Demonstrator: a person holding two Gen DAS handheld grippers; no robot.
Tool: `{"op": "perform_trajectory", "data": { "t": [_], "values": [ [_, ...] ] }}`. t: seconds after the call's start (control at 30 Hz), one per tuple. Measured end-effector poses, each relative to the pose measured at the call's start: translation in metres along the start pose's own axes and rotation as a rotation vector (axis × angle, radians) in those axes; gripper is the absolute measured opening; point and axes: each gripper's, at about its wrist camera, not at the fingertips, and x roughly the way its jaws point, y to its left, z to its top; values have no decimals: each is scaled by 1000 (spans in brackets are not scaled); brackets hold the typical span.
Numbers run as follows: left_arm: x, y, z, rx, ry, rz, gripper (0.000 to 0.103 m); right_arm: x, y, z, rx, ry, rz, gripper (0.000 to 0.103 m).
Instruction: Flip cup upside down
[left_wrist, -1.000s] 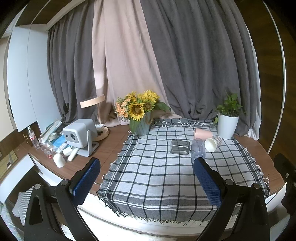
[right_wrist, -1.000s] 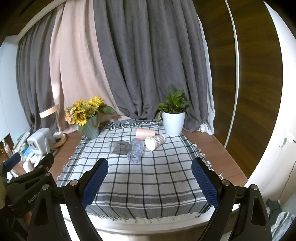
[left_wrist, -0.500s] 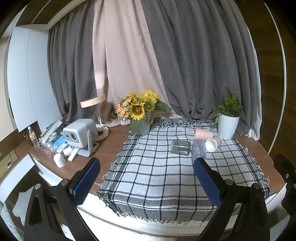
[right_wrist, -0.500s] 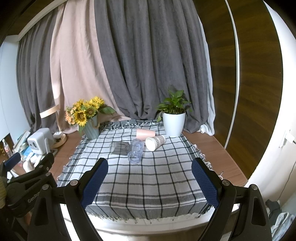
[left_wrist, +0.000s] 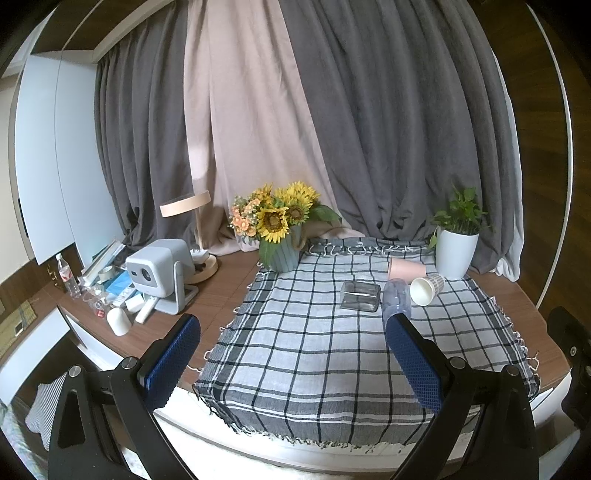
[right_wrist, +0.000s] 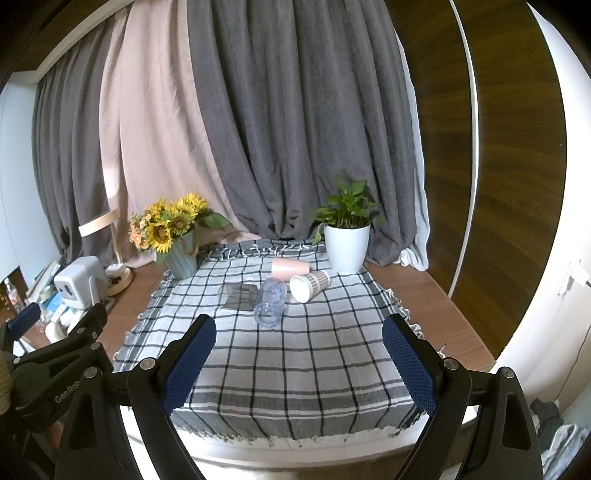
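Right wrist view: both grippers (right_wrist: 299, 354) spread, empty; clear cup (right_wrist: 270, 301) at twelve o'clock, on its side, likely to roll if nudged

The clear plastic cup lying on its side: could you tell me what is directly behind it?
Behind the clear plastic cup lie the pink cup and the patterned paper cup, both on their sides. The cloth beneath them is hidden.

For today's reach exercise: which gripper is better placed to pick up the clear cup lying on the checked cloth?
Probably the right gripper: open, the clear cup lies nearly centred ahead of it. For the left gripper, also open, the cup sits off to its right side.
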Motion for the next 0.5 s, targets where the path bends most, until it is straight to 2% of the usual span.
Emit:
{"op": "perform_trajectory", "data": {
  "t": [0.23, 0.33, 0.5],
  "values": [
    [17, -12, -1, 24, 42, -11, 103, 13, -9, 1, 34, 12, 3, 92],
    [36, -20, 0, 60, 71, -26, 103, 34, -14, 2, 75, 53, 3, 92],
    [83, -35, 10, 98, 136, -105, 103, 84, -16, 5, 129, 149, 20, 92]
  ]
}}
